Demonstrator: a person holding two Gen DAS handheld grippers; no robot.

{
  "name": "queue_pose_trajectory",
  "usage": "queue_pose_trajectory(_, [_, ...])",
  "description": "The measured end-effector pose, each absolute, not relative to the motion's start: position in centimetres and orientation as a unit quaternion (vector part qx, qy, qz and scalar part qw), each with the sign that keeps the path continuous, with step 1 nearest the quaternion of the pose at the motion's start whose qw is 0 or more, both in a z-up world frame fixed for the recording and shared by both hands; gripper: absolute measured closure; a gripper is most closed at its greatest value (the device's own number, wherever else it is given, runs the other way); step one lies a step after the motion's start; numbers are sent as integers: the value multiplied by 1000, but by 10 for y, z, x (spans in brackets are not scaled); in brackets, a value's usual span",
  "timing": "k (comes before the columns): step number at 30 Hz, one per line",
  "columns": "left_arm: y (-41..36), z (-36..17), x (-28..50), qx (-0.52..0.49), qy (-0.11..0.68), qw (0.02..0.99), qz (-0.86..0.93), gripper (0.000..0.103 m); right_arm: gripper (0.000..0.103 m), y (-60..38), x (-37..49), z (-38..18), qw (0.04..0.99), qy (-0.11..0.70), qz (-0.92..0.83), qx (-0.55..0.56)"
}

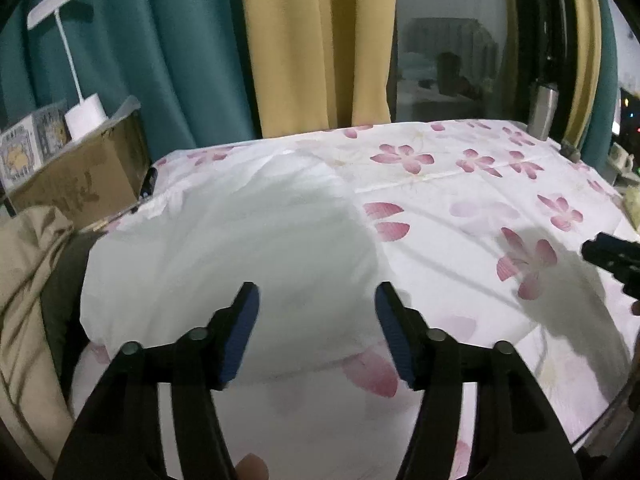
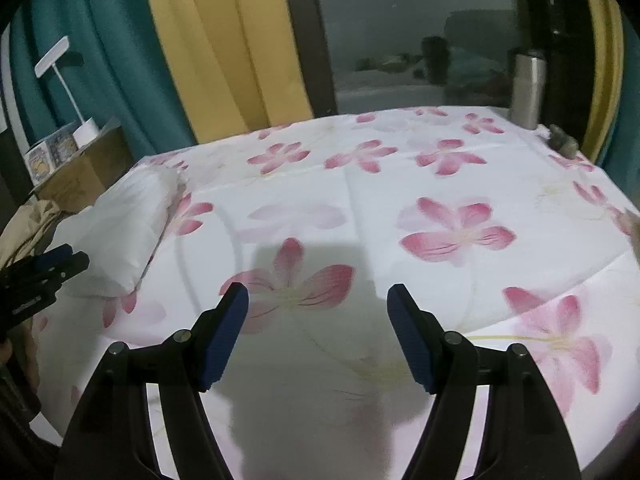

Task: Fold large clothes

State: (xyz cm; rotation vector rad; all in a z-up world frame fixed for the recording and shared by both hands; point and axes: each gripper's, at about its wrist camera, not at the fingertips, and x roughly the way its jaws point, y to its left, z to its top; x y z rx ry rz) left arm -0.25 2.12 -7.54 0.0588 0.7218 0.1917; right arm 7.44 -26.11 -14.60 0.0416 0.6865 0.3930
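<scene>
A folded white garment lies on the left side of the table, on a white cloth with pink flowers. My left gripper is open and empty, just above the garment's near edge. In the right wrist view the garment lies at the far left, and my right gripper is open and empty over the bare flowered cloth. The left gripper shows at the left edge of the right wrist view. The right gripper's tip shows at the right edge of the left wrist view.
A cardboard box with a white desk lamp stands at the left, beyond a beige cloth. A metal bottle stands at the table's far right corner. Teal and yellow curtains and a dark window lie behind.
</scene>
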Motion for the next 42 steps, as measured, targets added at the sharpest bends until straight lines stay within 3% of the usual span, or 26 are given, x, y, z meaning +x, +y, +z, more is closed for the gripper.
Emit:
queue_pose_trajectory(18, [-29,-5,-4,44,235,969,57,37,30,-306,48,-83,959,257,117,-6])
queue_pose_trajectory(30, [-47,22,-24,75,171,979,78,37,23,-309,15,-46,972,201,122,-7])
queue_pose_trajectory(36, [-43,40,-40,66,129,986,86,37,7,-303,-4,-32,976,176,127,-17])
queue_pose_trajectory(42, [-45,57,-63,58,88,992,76,34,7,-300,-21,-18,982,145,123,-20])
